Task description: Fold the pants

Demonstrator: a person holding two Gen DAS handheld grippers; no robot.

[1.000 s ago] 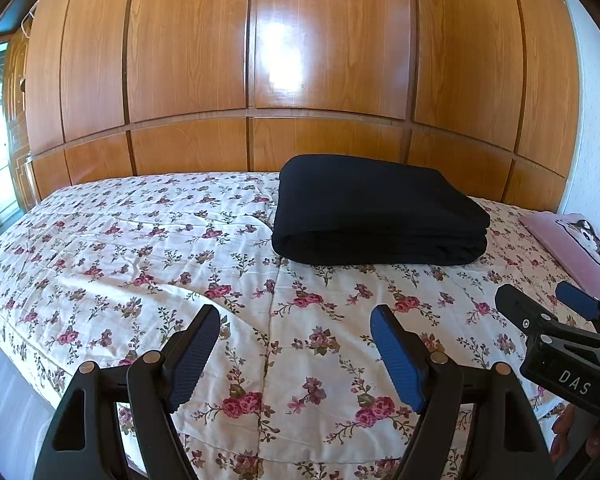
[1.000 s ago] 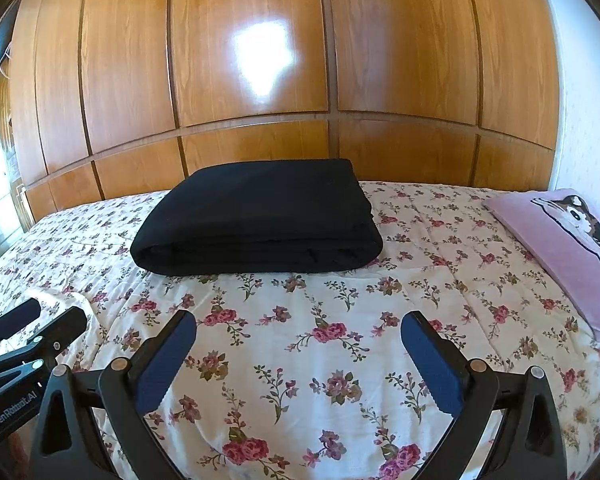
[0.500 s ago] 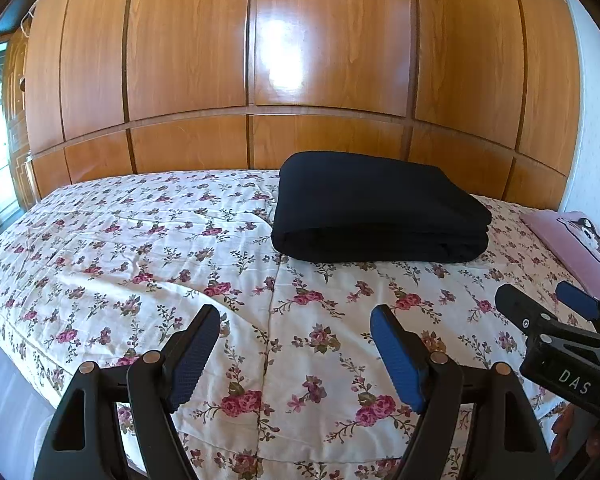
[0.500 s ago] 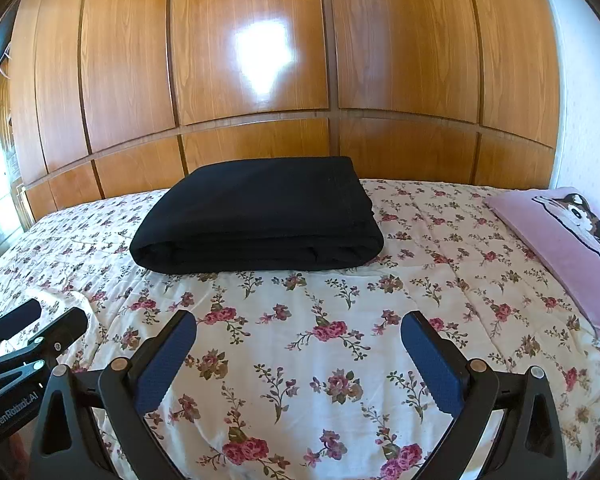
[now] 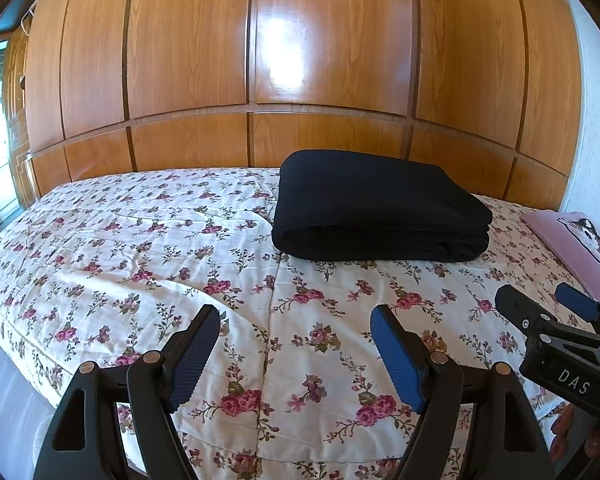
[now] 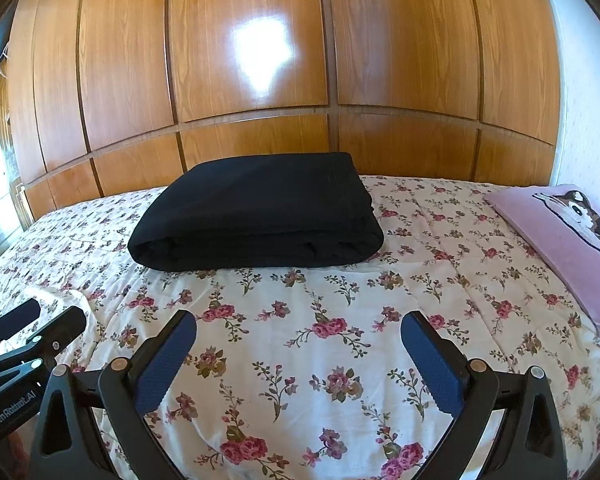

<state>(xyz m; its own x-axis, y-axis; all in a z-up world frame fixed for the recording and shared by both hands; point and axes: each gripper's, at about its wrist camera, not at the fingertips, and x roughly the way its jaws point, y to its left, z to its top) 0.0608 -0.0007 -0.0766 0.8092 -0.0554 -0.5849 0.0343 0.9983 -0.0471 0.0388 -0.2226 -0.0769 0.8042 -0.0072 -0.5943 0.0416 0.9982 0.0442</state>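
Centre frame, on the bed (image 5: 100, 264): we see folded black pants (image 5: 376, 208) | well beyond left gripper (image 5: 296, 344), right gripper (image 6: 298, 344) | both spread wide, empty

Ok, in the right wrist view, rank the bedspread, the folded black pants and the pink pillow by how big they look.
1. Floral bedspread: largest, spanning the frame.
2. Folded black pants: a thick stack lying mid-bed.
3. Pink pillow: smallest as seen, but the frame edge cuts it off, so its full size is unsure.
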